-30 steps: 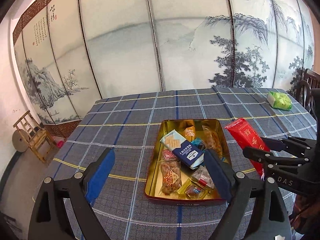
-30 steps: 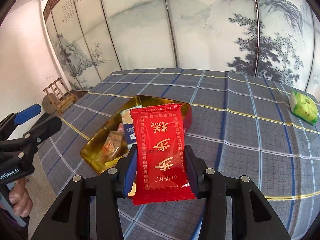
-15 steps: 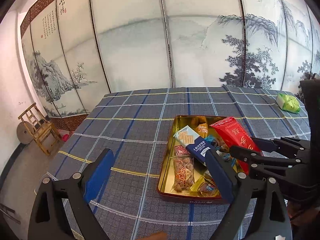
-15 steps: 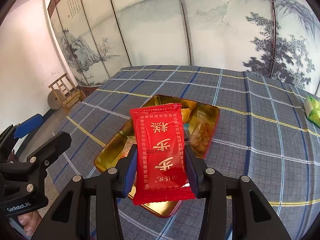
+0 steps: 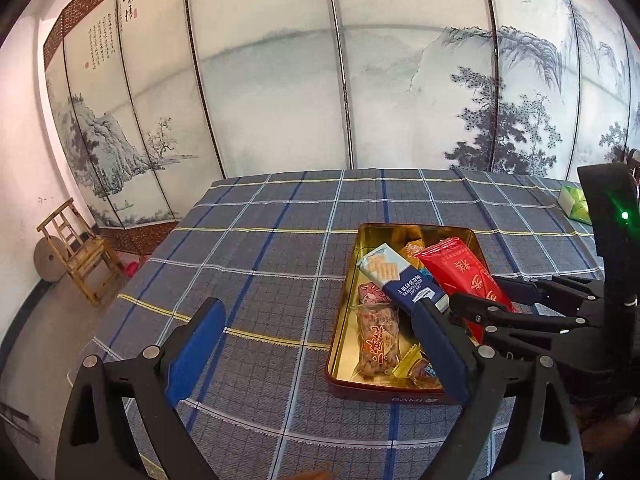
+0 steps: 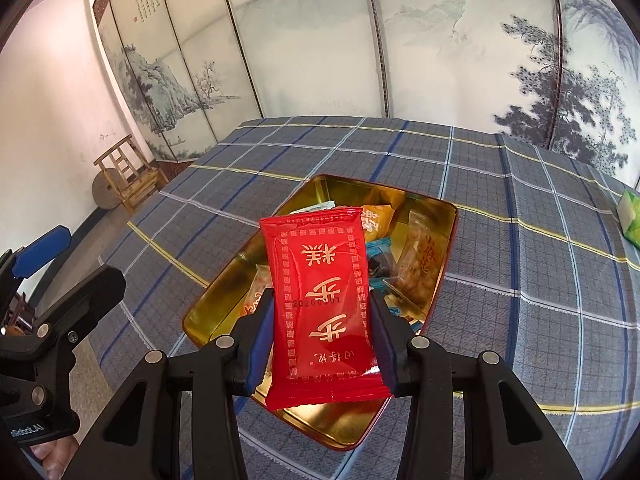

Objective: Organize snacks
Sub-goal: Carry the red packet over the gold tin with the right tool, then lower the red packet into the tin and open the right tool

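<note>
A gold tin (image 5: 339, 320) (image 6: 224, 280) holding several wrapped snacks sits on the checked tablecloth. Among them are a blue and white cracker pack (image 5: 400, 276) and a clear nut pack (image 5: 376, 344). My right gripper (image 6: 321, 308) (image 5: 480, 292) is shut on a red packet (image 6: 316, 252) (image 5: 456, 268) with gold characters, held upright and hovering over the tin's near half. My left gripper (image 5: 316, 306) (image 6: 68, 266) stands wide open, with nothing between its blue pads, above the cloth just left of the tin's near corner.
A green packet (image 5: 576, 204) (image 6: 632, 216) lies on the cloth at the far right. A wooden chair (image 5: 80, 252) (image 6: 128, 172) and a painted folding screen stand beyond the table's left and back edges. A hand (image 6: 52, 456) holds the left gripper.
The right gripper has carried the red packet leftward from beside the tin to above it. The left gripper has drifted left, so the tin now sits further right in its view.
</note>
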Tool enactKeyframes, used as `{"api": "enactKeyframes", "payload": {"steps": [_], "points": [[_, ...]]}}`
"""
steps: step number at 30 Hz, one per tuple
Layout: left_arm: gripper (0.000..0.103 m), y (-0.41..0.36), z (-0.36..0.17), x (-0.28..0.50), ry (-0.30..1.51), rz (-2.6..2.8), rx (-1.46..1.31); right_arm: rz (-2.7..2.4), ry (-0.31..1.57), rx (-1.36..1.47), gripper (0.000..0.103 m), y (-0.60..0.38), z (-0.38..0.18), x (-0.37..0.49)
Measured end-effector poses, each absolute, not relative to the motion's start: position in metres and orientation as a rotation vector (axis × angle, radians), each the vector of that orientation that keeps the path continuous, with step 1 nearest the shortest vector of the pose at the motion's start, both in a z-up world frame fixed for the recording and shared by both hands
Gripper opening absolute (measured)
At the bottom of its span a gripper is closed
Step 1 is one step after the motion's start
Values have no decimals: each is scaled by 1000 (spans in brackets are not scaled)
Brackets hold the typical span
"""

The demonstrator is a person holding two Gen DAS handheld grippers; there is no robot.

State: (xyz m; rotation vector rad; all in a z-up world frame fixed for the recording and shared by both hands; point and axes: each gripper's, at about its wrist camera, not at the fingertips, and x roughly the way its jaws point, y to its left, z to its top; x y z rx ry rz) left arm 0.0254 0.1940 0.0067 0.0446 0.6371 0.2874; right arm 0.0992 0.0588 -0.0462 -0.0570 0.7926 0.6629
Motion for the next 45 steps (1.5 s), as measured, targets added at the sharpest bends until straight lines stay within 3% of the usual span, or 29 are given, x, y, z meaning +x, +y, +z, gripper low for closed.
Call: {"api": "enactKeyframes", "payload": {"steps": [45], "points": [[93,211,-16,39,698,316,25,631,821,-61,46,93,-68,122]]}}
